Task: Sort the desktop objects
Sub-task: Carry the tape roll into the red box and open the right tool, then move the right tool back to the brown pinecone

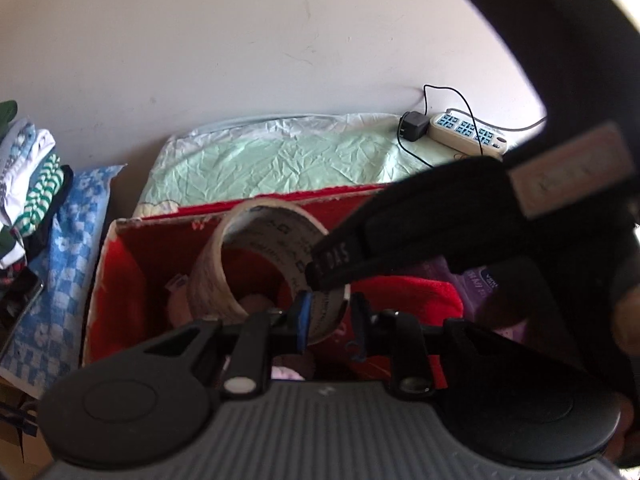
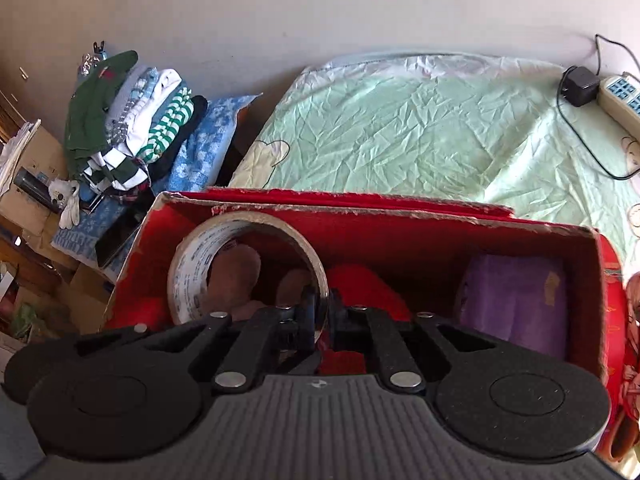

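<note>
A roll of clear packing tape [image 1: 224,268] is held over the open red cardboard box [image 1: 120,264]. My left gripper [image 1: 330,320] is shut on the roll's near wall. My right gripper [image 2: 322,312] is shut on the wall of the same tape roll [image 2: 192,276], above the red box [image 2: 440,236]. The right gripper's black body [image 1: 440,216] reaches in from the right in the left wrist view and touches the roll's rim. Inside the box lie a red cloth [image 2: 360,284], a purple pack [image 2: 516,300] and a brown plush item [image 2: 236,276].
A crumpled pale green sheet [image 2: 400,128] covers the surface behind the box. A power strip [image 1: 464,132] with a black adapter [image 1: 412,126] lies at its far right. Folded clothes [image 2: 132,120] are stacked on a blue checked cloth [image 2: 200,152] at the left. Cardboard boxes [image 2: 36,200] stand far left.
</note>
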The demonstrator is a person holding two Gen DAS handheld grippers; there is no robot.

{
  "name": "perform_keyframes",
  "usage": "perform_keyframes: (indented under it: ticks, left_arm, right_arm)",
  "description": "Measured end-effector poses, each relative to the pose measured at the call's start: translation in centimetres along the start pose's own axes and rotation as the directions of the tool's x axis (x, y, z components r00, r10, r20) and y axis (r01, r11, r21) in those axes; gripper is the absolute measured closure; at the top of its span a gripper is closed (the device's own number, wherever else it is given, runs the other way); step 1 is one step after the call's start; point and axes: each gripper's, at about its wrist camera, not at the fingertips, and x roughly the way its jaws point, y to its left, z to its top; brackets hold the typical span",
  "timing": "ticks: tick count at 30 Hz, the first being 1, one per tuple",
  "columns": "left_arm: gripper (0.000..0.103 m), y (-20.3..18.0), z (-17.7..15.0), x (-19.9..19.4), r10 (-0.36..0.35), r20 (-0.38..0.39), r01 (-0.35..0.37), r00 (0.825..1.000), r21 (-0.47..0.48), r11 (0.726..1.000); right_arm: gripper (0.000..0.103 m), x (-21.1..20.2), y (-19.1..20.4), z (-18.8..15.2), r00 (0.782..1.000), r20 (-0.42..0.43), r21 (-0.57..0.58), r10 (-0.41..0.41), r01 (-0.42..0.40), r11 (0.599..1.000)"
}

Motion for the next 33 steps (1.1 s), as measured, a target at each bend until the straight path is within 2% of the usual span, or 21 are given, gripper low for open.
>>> perform_keyframes:
  ticks: [2,5,7,8,9,11,14,18,20,23,26,30,33]
  left_arm:
    - [0.072,0.1,0.0,-0.5,0.011,0.026,-0.011,1.000,0.012,1.000]
    - [0.064,0.3,0.0,-0.8,0.015,0.053,-0.016,0.998,0.024,1.000]
    - [0.062,0.2,0.1,-0.6,0.034,0.052,-0.035,0.998,0.026,0.999]
    - [0.062,0.1,0.2,-0.3,0.049,0.050,-0.050,0.998,0.024,0.998]
    - [0.057,0.2,0.3,0.1,0.064,0.047,-0.065,0.997,0.018,0.998]
    - [0.055,0.7,0.6,0.8,0.081,0.032,-0.081,0.996,-0.011,0.997]
    - [0.053,0.9,0.8,1.2,0.093,0.025,-0.092,0.995,-0.023,0.995]
    - [0.052,0.3,0.8,0.8,0.113,0.027,-0.114,0.993,0.012,0.993]
    - [0.050,-0.4,0.9,-0.4,0.096,0.052,-0.097,0.994,0.020,0.995]
    - [0.032,-2.2,1.0,-3.2,0.064,0.127,-0.069,0.990,0.039,0.997]
    - [0.028,-4.2,1.4,-4.6,0.008,0.171,-0.019,0.985,0.060,0.998]
    - [0.029,-7.8,1.9,-5.0,-0.088,0.170,0.073,0.982,0.087,0.993]
    - [0.029,-11.3,2.0,-4.9,-0.156,0.160,0.139,0.975,0.110,0.984]
  right_arm:
    - [0.097,0.4,0.5,0.6,1.000,-0.016,-0.029,-0.007,0.007,1.000]
    - [0.094,0.9,1.3,0.9,0.999,-0.021,-0.101,-0.027,0.025,0.995]
    - [0.092,1.5,1.0,0.9,1.000,-0.027,-0.085,0.004,-0.006,0.996]
    - [0.087,1.6,0.5,0.9,0.999,-0.020,-0.050,0.030,-0.031,0.998]
    - [0.083,1.5,-0.2,0.9,0.998,-0.004,-0.006,0.061,-0.061,0.998]
    - [0.073,0.5,-1.4,1.0,0.992,0.047,0.074,0.113,-0.117,0.990]
    - [0.067,-2.7,-2.0,0.3,0.980,0.153,0.107,0.129,-0.146,0.983]
    - [0.065,-7.3,-2.5,-1.7,0.964,0.256,0.092,0.071,-0.098,0.991]
    - [0.065,-9.5,-3.1,-3.0,0.953,0.299,0.093,0.041,-0.072,0.993]
    - [0.063,-12.1,-5.0,-5.0,0.940,0.340,0.128,-0.011,-0.034,0.991]
    - [0.061,-14.2,-7.9,-7.1,0.930,0.353,0.199,-0.102,0.032,0.980]
    - [0.061,-15.8,-12.0,-9.7,0.913,0.341,0.287,-0.223,0.125,0.950]
    - [0.061,-16.8,-14.9,-11.5,0.907,0.317,0.329,-0.277,0.168,0.929]
